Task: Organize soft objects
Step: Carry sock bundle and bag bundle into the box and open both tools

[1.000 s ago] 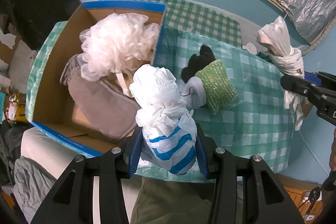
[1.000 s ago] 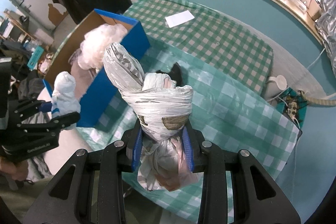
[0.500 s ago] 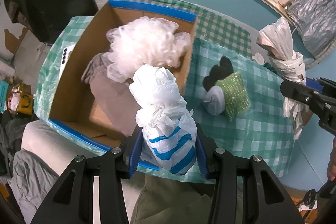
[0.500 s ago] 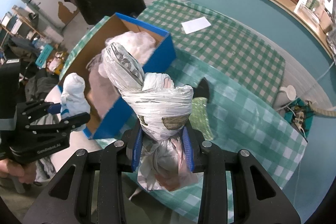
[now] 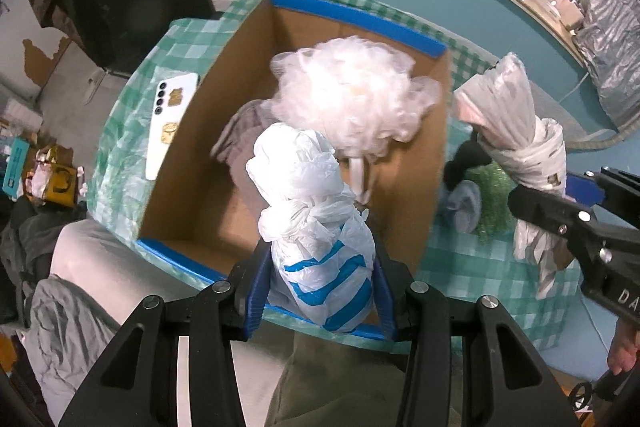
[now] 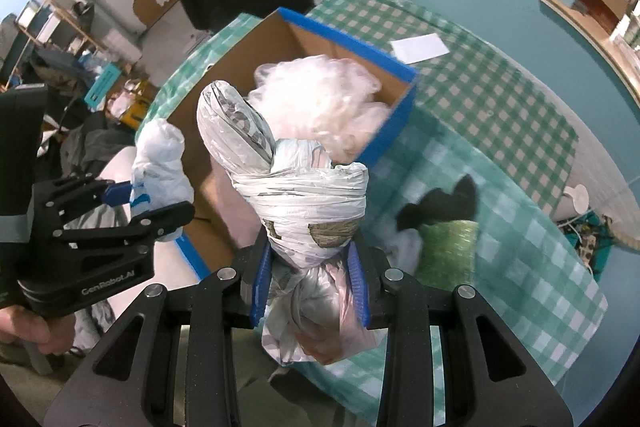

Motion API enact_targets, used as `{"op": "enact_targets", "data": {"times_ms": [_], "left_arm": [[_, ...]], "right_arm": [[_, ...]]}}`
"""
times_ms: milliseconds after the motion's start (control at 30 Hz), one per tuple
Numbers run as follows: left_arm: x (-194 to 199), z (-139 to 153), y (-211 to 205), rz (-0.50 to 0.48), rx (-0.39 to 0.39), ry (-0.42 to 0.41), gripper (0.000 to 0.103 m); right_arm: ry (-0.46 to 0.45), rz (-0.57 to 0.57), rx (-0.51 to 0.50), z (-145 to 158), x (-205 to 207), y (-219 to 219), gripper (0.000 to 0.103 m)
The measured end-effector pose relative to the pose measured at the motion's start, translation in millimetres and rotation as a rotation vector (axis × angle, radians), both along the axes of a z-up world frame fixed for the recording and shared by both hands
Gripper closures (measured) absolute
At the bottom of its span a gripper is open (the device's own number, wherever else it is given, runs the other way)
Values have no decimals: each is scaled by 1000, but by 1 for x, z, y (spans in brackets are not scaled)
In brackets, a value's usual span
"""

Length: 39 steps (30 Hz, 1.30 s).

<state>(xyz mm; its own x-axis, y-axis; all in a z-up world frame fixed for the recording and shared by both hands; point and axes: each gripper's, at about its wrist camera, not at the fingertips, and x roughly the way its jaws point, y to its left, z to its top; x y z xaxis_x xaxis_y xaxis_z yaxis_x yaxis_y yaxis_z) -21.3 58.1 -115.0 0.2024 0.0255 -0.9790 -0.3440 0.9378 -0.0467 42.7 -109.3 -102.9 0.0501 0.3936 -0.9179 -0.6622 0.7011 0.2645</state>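
Note:
My left gripper (image 5: 320, 291) is shut on a knotted white bag with blue stripes (image 5: 316, 227), held above the near edge of an open cardboard box with blue rim (image 5: 356, 23). My right gripper (image 6: 310, 267) is shut on a knotted grey-white plastic bag (image 6: 304, 195), held over the table just right of the box (image 6: 348, 39). The grey-white bag also shows in the left wrist view (image 5: 520, 131). Inside the box lie a white mesh pouf (image 5: 352, 95) and a grey cloth (image 5: 240, 135). A green sponge (image 6: 448, 247), a black sock (image 6: 440, 207) and a pale cloth (image 6: 404, 247) lie on the checked tablecloth.
A white phone (image 5: 170, 123) lies on the cloth left of the box. A white card (image 6: 420, 47) lies on the far tablecloth. A grey sofa or bedding (image 5: 60, 307) is near the table's front edge. Clutter stands on the floor at left.
Both grippers have moved left with their bags. The box now sits under the left gripper, and the sponge and sock have slid to the right of both views.

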Motion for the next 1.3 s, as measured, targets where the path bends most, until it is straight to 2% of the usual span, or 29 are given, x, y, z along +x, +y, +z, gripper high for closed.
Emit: {"op": "enact_targets", "data": {"times_ms": [400, 833, 900, 967, 1033, 1133, 1300], "left_arm": [[-1, -24, 35, 23, -15, 34, 57], [6, -43, 54, 11, -11, 70, 55], [6, -43, 55, 11, -10, 75, 50], [5, -43, 55, 17, -10, 77, 45], [4, -42, 56, 24, -7, 78, 40], [1, -39, 58, 32, -5, 71, 35], [-3, -30, 59, 52, -9, 59, 35]], "right_arm": [[53, 56, -42, -28, -2, 53, 70], [93, 42, -56, -47, 0, 83, 68], [88, 39, -55, -47, 1, 84, 62], [88, 35, -53, -47, 2, 84, 47], [75, 32, -47, -44, 3, 84, 42], [61, 32, -39, -38, 5, 82, 38], [48, 27, -22, -28, 7, 76, 35]]}}
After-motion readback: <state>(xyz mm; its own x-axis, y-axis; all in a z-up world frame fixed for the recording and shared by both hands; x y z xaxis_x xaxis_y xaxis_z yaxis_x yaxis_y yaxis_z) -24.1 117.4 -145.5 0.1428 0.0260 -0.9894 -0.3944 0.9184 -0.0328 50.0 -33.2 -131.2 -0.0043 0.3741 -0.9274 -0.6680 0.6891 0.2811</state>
